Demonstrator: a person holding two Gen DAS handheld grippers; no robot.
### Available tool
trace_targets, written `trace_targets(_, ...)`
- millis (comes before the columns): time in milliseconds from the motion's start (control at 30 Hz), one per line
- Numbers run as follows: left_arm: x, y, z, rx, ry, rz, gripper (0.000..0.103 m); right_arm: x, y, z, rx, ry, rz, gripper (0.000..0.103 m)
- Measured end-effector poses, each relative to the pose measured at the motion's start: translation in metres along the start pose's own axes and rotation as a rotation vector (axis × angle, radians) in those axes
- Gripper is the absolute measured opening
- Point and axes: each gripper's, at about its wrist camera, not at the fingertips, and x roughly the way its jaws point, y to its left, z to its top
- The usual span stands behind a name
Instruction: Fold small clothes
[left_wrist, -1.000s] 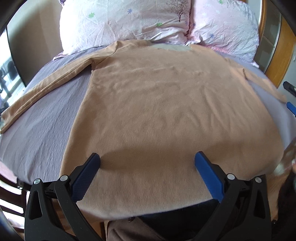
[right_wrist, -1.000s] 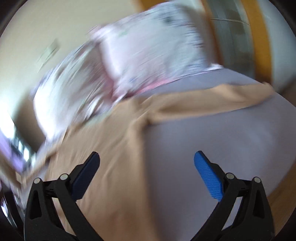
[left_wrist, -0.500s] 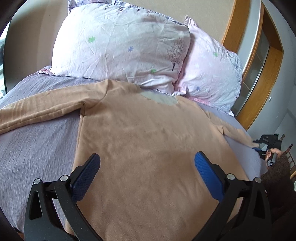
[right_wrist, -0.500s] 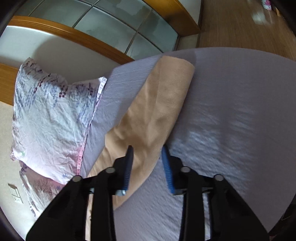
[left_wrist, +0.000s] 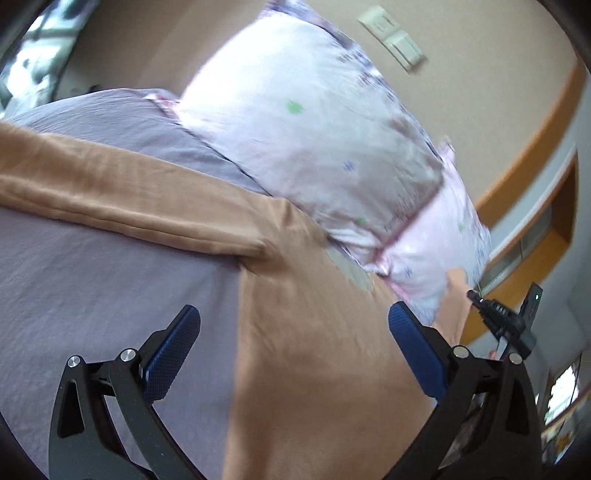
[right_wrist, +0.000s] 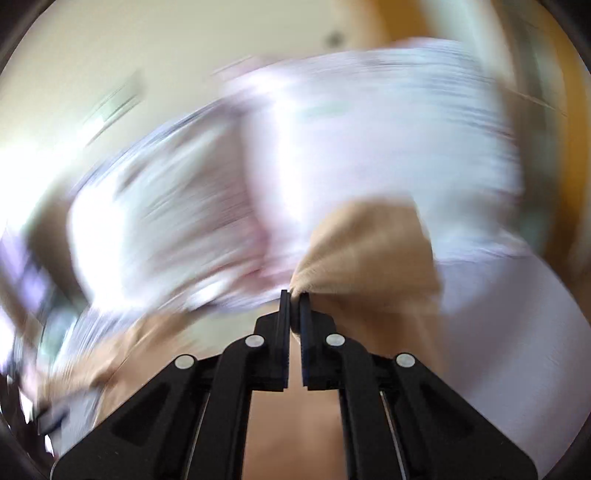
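My right gripper (right_wrist: 294, 297) pinches the tan shirt's (left_wrist: 314, 350) sleeve (right_wrist: 369, 251) before the pillows (left_wrist: 314, 129); my left gripper (left_wrist: 293, 349) hovers above the shirt, jaws wide apart.

A bed (left_wrist: 92, 288) covered by a grey-lilac sheet fills the lower part of the left wrist view. Two pale pillows (left_wrist: 317, 140) with small flower prints lean at its head edge, one white, one pinkish (left_wrist: 443, 251). Behind them rises a beige wall (left_wrist: 461, 103) carrying a white switch plate (left_wrist: 393, 38). A curved wooden frame (left_wrist: 532, 147) with frosted glass panels (left_wrist: 532, 243) stands past the bed's right edge. Daylight comes from a window (left_wrist: 33, 44) at the upper left. The right wrist view is smeared by motion blur.
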Motion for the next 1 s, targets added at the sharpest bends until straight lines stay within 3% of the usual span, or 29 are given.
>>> trace_targets(33,-0.007,0.009,0.006,-0.037,-0.025,0.03,0.102,0.016,0.026,-0.004,-0.05,0.042,0.048,0.009)
trace_targets(67,-0.011,0.017,0.009,-0.057,-0.039,0.05,0.102,0.043,0.065,-0.017,-0.133,0.142,0.127,0.01)
trace_targets(133,-0.022,0.031,0.015,-0.096,-0.069,0.083,0.102,0.078,0.113,-0.047,-0.226,0.307,0.217,0.034)
trace_targets(167,-0.031,0.041,0.02,-0.126,-0.093,0.107,0.102,0.09,0.134,-0.065,-0.261,0.392,0.247,0.037)
trace_targets(200,-0.037,0.048,0.023,-0.144,-0.109,0.124,0.102,0.094,0.143,-0.074,-0.273,0.414,0.267,0.039)
trace_targets(333,-0.064,0.089,0.04,-0.234,-0.183,0.236,0.102,0.076,0.129,-0.075,-0.202,0.327,0.271,0.064)
trace_targets(400,-0.068,0.104,0.047,-0.282,-0.191,0.274,0.1,0.074,0.109,-0.06,-0.153,0.304,0.261,0.067)
trace_targets(500,-0.075,0.132,0.059,-0.382,-0.195,0.31,0.09,0.055,0.078,-0.061,-0.089,0.282,0.241,0.071)
trace_targets(567,-0.075,0.144,0.061,-0.435,-0.189,0.33,0.089,0.053,0.064,-0.061,-0.058,0.277,0.229,0.071)
trace_targets(800,-0.078,0.166,0.063,-0.583,-0.183,0.36,0.083,0.043,0.063,-0.066,-0.034,0.272,0.264,0.073)
trace_targets(867,-0.077,0.168,0.066,-0.608,-0.188,0.369,0.076,0.04,0.065,-0.067,-0.035,0.264,0.288,0.075)
trace_targets(900,-0.077,0.17,0.067,-0.617,-0.19,0.378,0.066,0.037,0.067,-0.067,-0.035,0.257,0.303,0.076)
trace_targets(933,-0.077,0.174,0.068,-0.627,-0.19,0.384,0.049,0.035,0.067,-0.068,-0.036,0.253,0.314,0.077)
trace_targets(967,-0.076,0.182,0.069,-0.648,-0.184,0.39,0.039,0.033,0.066,-0.068,-0.036,0.249,0.323,0.077)
trace_targets(1000,-0.075,0.188,0.069,-0.666,-0.175,0.394,0.015,0.03,0.064,-0.069,-0.033,0.242,0.334,0.077)
